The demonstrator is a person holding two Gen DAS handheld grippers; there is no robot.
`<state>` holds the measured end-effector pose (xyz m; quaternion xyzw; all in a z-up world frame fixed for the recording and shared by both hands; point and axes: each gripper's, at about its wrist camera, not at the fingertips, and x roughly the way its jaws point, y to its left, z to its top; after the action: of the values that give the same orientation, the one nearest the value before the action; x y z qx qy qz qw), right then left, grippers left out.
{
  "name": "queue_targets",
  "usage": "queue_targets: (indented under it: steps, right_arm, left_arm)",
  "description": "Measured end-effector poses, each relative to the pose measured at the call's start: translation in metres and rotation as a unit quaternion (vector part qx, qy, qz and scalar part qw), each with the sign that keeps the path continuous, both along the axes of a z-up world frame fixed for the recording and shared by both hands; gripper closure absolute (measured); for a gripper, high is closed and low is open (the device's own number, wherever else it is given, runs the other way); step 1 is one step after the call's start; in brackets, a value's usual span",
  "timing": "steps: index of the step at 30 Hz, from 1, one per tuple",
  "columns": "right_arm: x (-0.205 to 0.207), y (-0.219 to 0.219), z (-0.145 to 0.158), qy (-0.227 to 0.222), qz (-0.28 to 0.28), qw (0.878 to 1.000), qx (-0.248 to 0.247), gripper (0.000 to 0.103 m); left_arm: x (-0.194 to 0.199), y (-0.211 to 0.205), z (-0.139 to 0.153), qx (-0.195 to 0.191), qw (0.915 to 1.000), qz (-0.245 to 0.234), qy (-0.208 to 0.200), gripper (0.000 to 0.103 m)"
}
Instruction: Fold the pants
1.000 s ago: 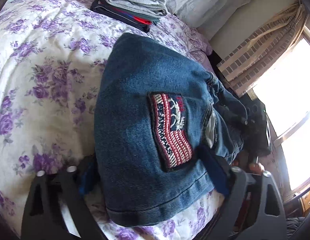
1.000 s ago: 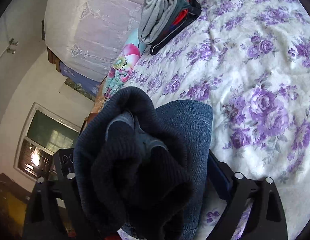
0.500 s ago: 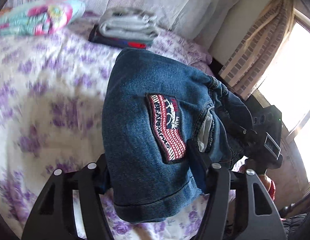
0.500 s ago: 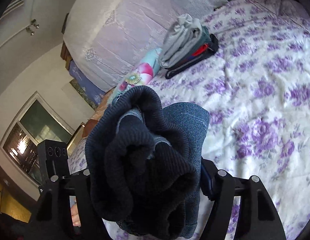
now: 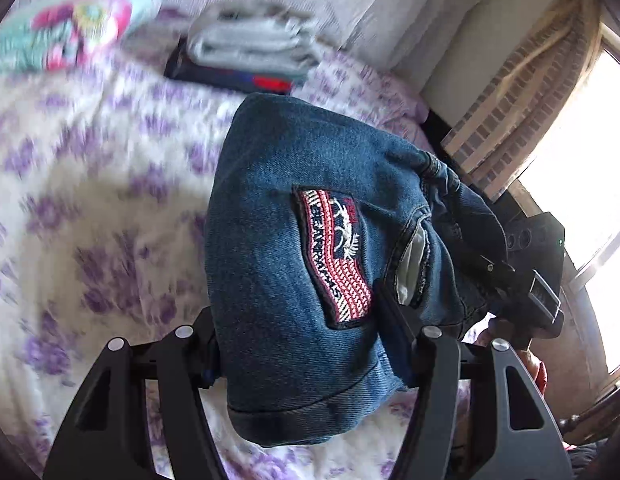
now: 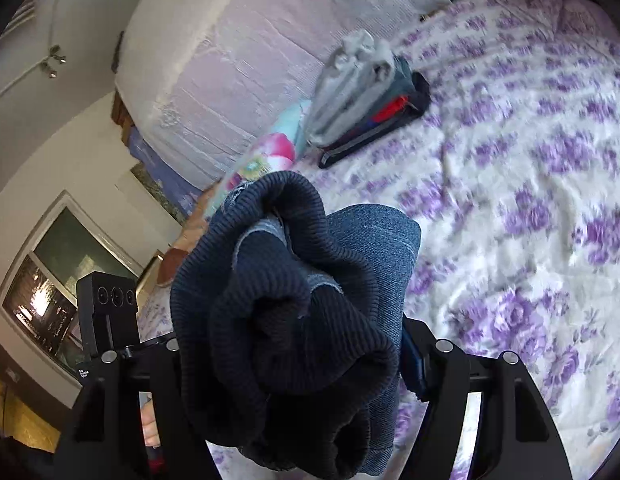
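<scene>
Already the pants (image 5: 293, 280) look to be a compact denim bundle, held up off the bed (image 5: 89, 216) between the two tools, so the folding itself appears mostly done. The left gripper (image 5: 301, 344) has its fingers closed in on the hem end of the bundle, where a red, white and blue flag patch (image 5: 336, 256) faces the camera; the denim fills the gap between them and overhangs the front. The right gripper (image 6: 293, 364) has its fingers pressed in on the other end, where the dark ribbed waistband (image 6: 277, 304) bunches out in thick rolls beside a flat blue denim panel. That bunched end suggests the fold is loose there and may want tidying once the pants are set down. Further up the floral bedspread, against the headboard (image 6: 237, 68), sits a pile of folded clothes (image 5: 249, 54), grey on top with dark and red layers under it, and a bright flowered pillow (image 5: 69, 28) lies just beside it. What seems left, as a judgement, is to carry the bundle over and lay it on or next to that pile, then let go of both ends and smooth the waistband flat. The bundle is well apart from the pile at this point.
</scene>
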<state>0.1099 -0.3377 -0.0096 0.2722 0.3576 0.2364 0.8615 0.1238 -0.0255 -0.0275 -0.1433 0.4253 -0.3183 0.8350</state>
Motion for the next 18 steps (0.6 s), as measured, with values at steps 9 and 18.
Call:
queue_targets:
  steps: [9,18]
  right_arm:
    - [0.072,-0.006,0.027,-0.011,0.004,1.0,-0.011,0.031]
    - [0.167,-0.013,0.046,-0.019,0.009,1.0,0.009,0.031]
  left_arm:
    - [0.06,-0.018,0.03,0.033,0.999,0.006,-0.031,0.043]
    - [0.128,-0.03,0.069,0.055,0.993,0.042,-0.095,0.043]
